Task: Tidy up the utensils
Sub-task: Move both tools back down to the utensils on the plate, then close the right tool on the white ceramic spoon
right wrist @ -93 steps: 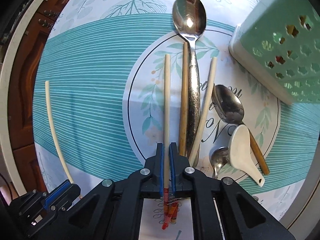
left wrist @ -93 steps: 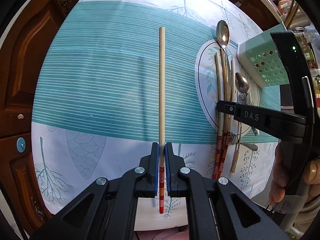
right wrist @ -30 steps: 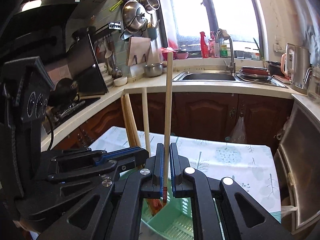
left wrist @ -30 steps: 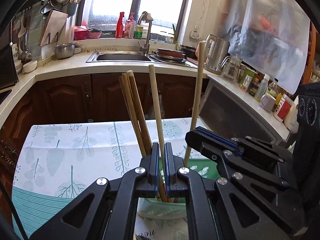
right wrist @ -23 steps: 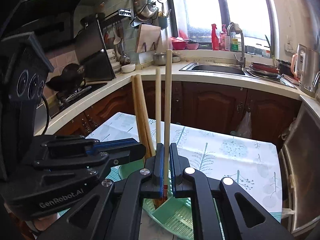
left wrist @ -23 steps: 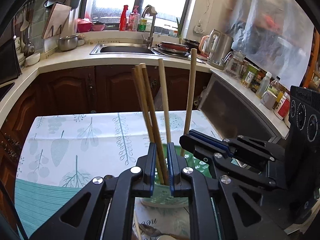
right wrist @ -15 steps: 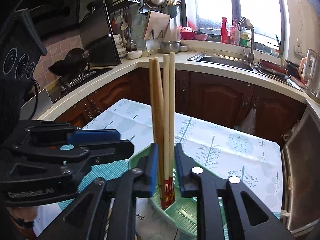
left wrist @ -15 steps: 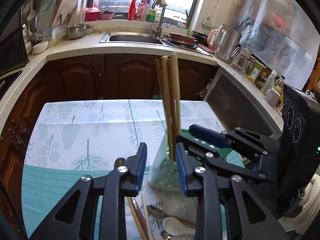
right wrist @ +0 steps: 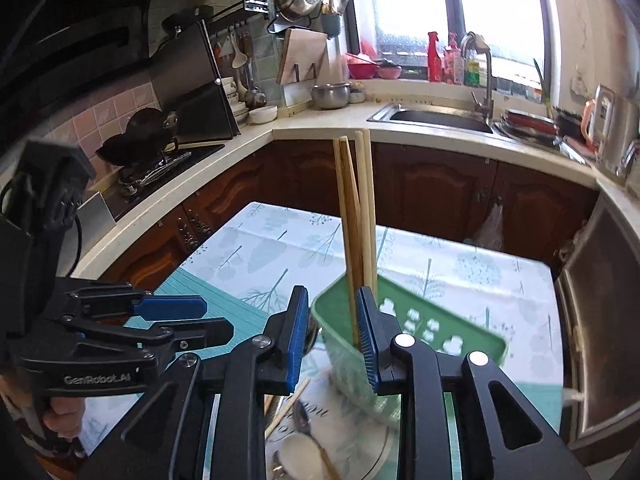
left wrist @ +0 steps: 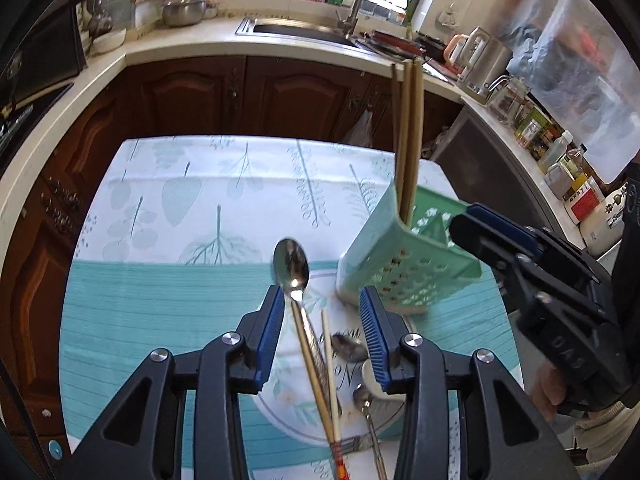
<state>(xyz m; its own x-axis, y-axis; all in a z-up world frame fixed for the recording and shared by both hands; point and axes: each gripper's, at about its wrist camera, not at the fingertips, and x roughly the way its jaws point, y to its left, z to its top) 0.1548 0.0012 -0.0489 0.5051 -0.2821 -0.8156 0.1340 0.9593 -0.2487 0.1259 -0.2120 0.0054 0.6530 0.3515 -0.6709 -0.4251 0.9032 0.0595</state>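
A green perforated utensil basket (left wrist: 404, 268) stands on the table with several wooden chopsticks (left wrist: 408, 136) upright in it. It also shows in the right wrist view (right wrist: 420, 332), with the chopsticks (right wrist: 354, 220) rising from it. My left gripper (left wrist: 322, 338) is open and empty above a large steel spoon (left wrist: 292, 268), two loose chopsticks (left wrist: 326, 380), small spoons (left wrist: 348, 346) and a white ceramic spoon (left wrist: 370, 380) on the round mat. My right gripper (right wrist: 332, 336) is open and empty just in front of the basket.
The table has a teal and white leaf-print cloth (left wrist: 180, 216). Dark wooden cabinets (left wrist: 224, 96) and a counter with a sink (right wrist: 440, 116) stand behind it. The right gripper's body (left wrist: 540, 292) is beside the basket in the left wrist view.
Both grippers let go of their chopsticks into the basket, opened wide and drew back. The left view has tilted down onto the utensils on the mat.
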